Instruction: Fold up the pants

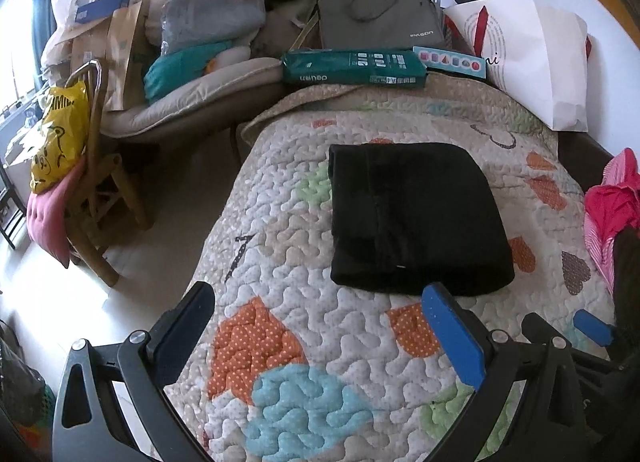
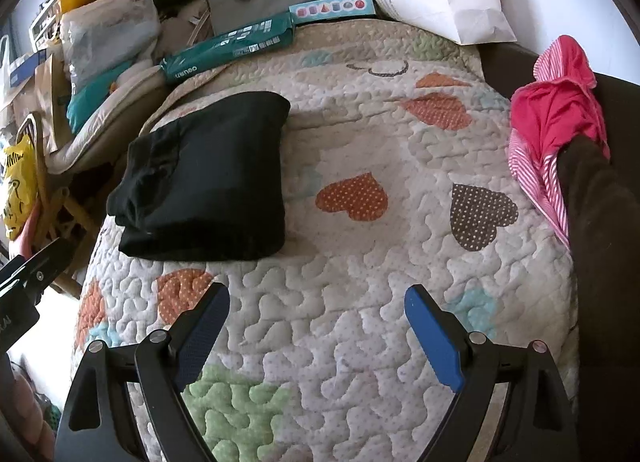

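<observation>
Left wrist view: the left tool (image 1: 320, 306) fills the bottom of the frame, spread wide, nothing between its blue pads, hanging above the quilt (image 1: 280, 222) without touching it. Just beyond its right pad, at frame centre, the pants (image 1: 416, 218) lie as a compact black rectangle, layers stacked and edges roughly even. The right tool (image 2: 316, 310) sits at the bottom of the right wrist view, likewise wide apart and empty, with the pants at centre left of that frame, well clear of it. By the look of it the folding is done, with perhaps only a tidy of the looser left edge remaining. A pink garment (image 2: 560, 110) lies at right.
</observation>
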Demonstrator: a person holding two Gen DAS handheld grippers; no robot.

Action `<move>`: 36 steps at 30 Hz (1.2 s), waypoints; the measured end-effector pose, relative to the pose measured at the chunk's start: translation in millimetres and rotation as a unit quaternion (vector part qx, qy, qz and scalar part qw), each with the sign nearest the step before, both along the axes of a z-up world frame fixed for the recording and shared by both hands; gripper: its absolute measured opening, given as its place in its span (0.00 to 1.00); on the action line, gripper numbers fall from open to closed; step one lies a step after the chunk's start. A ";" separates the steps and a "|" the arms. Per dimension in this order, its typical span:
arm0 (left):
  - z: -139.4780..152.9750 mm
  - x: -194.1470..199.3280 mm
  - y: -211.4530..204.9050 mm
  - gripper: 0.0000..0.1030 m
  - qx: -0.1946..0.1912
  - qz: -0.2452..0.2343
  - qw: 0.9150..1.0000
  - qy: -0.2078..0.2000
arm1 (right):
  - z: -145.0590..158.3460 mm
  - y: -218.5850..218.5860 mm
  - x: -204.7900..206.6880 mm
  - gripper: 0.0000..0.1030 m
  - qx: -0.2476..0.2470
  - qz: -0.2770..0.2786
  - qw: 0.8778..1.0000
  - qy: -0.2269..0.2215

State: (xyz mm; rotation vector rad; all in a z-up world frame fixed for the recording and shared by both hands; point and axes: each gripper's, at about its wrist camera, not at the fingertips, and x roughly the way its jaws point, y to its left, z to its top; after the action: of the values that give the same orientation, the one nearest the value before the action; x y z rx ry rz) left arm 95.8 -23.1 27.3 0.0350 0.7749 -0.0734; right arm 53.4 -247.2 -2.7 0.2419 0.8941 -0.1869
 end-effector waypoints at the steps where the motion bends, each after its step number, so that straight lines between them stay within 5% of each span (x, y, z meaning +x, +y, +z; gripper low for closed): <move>1: -0.4 0.1 0.1 1.00 0.000 0.000 1.000 0.001 | -0.7 0.0 0.3 0.90 -0.001 0.000 1.000 0.001; 21: -9.7 -2.7 -13.6 1.00 0.010 -0.021 1.000 0.019 | -4.9 5.9 1.7 0.90 -0.021 0.009 1.000 -0.008; 36: -22.3 3.8 -8.4 1.00 -0.017 -0.017 0.998 0.066 | -1.0 8.9 0.5 0.90 -0.034 0.016 0.999 -0.017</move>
State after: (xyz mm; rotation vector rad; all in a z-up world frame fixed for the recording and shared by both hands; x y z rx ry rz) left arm 99.6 -31.5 5.1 0.0119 0.9045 -0.1217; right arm 53.9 -238.2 -3.8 0.1665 0.8555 -0.1825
